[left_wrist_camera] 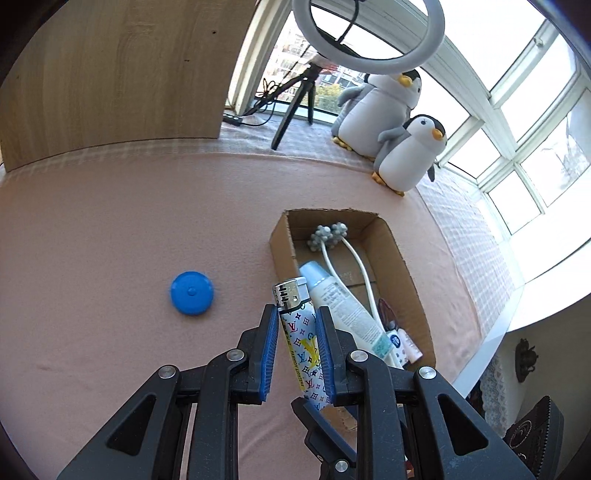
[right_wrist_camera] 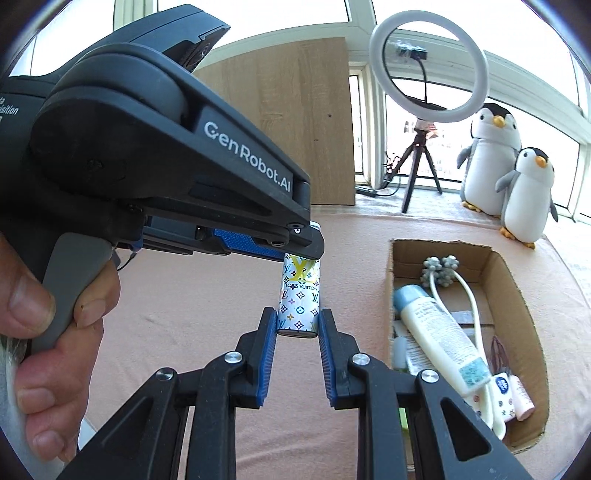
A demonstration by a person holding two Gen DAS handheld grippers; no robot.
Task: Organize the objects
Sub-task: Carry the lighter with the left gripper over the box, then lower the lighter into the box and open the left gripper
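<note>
A white lighter (left_wrist_camera: 301, 339) with a coloured monogram print is held in the air by both grippers. My left gripper (left_wrist_camera: 297, 314) is shut on its middle, metal top pointing away. In the right wrist view my right gripper (right_wrist_camera: 297, 317) is shut on the bottom end of the lighter (right_wrist_camera: 300, 295), while the left gripper (right_wrist_camera: 295, 245) clamps its upper part from the left. A cardboard box (left_wrist_camera: 400, 266) lies to the right on the pink cloth; it also shows in the right wrist view (right_wrist_camera: 517, 291). It holds a white tube (right_wrist_camera: 439, 336), a massager with white handles (right_wrist_camera: 441, 273) and small bottles.
A blue round lid (left_wrist_camera: 192, 292) lies on the pink cloth left of the box. Two plush penguins (left_wrist_camera: 391, 122) and a ring light on a tripod (left_wrist_camera: 369, 33) stand at the back by the windows. A wooden panel (left_wrist_camera: 110, 74) stands at the back left.
</note>
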